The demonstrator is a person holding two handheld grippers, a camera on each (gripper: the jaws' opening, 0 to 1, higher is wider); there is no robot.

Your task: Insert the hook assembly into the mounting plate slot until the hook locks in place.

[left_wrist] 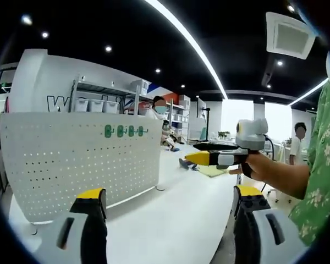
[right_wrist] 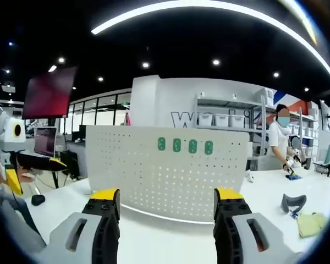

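The mounting plate is a white perforated board standing upright on the white table, left of centre in the left gripper view. In the right gripper view the board stands straight ahead. Several green hook pieces sit in a row near its top edge, also seen as green hook pieces from the right. My left gripper is open and holds nothing, well short of the board. My right gripper is open too, with nothing between its jaws. A hand holds the right gripper out over the table. The left gripper shows at the far left.
A masked person works at the table behind the board, near shelves with white bins. A dark grey part and a yellow cloth lie at the right. A monitor stands at the left. Another person stands far right.
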